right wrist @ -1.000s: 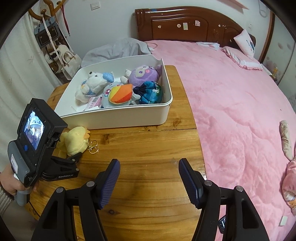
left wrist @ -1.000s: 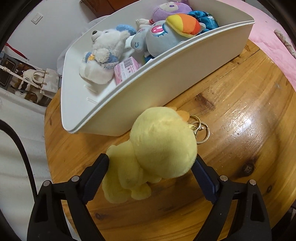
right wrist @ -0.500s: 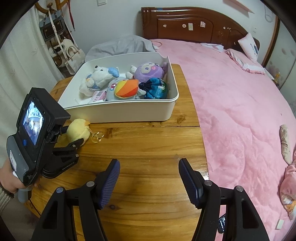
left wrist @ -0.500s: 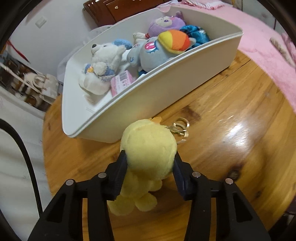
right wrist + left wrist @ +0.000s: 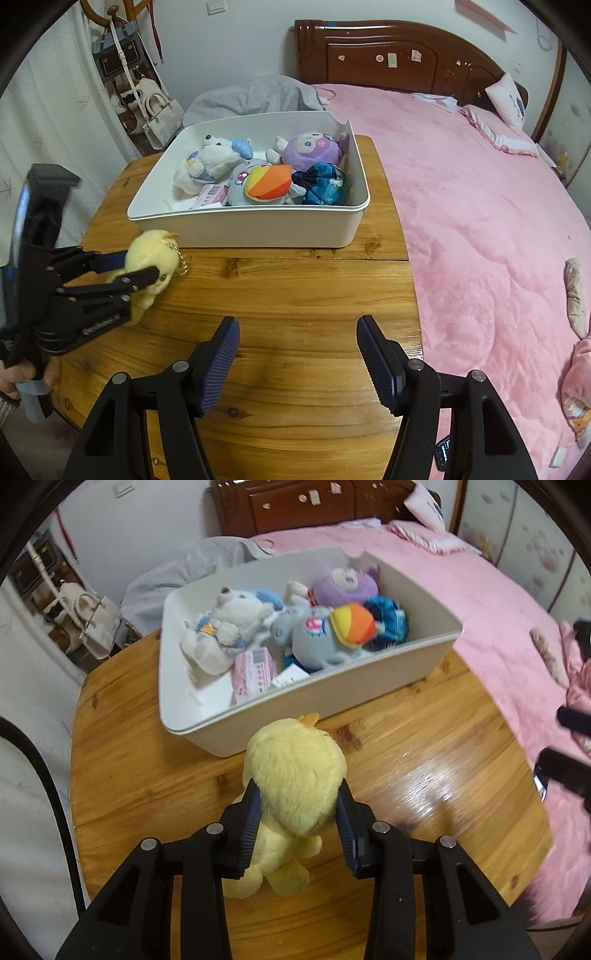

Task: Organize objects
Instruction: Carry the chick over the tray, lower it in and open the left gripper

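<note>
The round yellow plush chick (image 5: 295, 775) hides much of itself: from the left wrist view only its back and two stubby feet show, and its orange crest peeks over the top toward the white rectangular plastic bin (image 5: 369, 686). Its gold keyring (image 5: 181, 263) shows only in the right wrist view, dangling on the bin side of the toy. Whether the toy's feet still touch the round varnished wooden table (image 5: 295, 295) is hard to tell. The hand on the left tool's handle is cut off at the frame edge in the right wrist view.

Inside the bin, a white plush dog with blue ears (image 5: 229, 627), a grey-blue plush with an orange and yellow mane (image 5: 332, 635), a purple plush (image 5: 343, 587) and a shiny blue pouch (image 5: 388, 620) crowd together; a pink printed packet (image 5: 251, 672) is half buried under them, its print too small to read.

The left gripper (image 5: 297, 819) has its blue ribbed pads pressed into both sides of the chick, the jaws drawn narrow and squeezing the soft body; it is just in front of the bin's near wall. The right gripper (image 5: 297, 354) stands about half open over bare table, nothing between its pads, well apart from the bin. The pink quilted bed (image 5: 480, 221) lies beyond the bin's far right side.
</note>
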The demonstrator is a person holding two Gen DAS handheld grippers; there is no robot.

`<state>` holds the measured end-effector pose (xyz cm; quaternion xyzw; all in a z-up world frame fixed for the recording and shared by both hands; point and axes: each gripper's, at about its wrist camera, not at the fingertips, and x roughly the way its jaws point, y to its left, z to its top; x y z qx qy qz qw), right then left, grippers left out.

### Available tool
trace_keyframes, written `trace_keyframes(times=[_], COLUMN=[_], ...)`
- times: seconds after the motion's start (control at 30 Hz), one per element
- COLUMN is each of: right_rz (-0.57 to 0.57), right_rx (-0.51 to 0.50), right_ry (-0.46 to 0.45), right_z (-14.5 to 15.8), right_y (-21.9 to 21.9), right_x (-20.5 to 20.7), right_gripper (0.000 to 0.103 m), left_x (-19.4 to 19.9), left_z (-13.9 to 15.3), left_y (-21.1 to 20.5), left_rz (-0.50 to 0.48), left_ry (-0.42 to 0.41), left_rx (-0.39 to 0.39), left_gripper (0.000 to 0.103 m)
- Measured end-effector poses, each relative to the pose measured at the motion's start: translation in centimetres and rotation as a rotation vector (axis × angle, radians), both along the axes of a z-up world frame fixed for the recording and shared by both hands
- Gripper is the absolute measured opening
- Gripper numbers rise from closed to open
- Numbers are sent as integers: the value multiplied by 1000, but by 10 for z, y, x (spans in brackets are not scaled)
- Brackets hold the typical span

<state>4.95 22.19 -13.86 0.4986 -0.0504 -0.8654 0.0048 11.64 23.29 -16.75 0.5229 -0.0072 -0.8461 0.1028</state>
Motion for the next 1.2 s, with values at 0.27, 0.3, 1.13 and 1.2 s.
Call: trace_keyframes(times=[0.27,0.3,1.13,1.2], right_rz=[10,8,-64,-64], right_rx=[-24,-27,-123,-122], right_ry=[15,17,76,80], right_z=[6,7,48,50], right_y=[1,1,10,9], right_x=[0,0,-25,-28], right_gripper=[67,67,67,67], left_x=[-1,-4,-109,-111], left_z=[56,67,97,88], left_y=[-2,-1,-62,-66], left_rz=[18,15,221,250], left_ry=[89,109,113,85], left_rx=[20,18,73,78], left_gripper=[41,41,45,50])
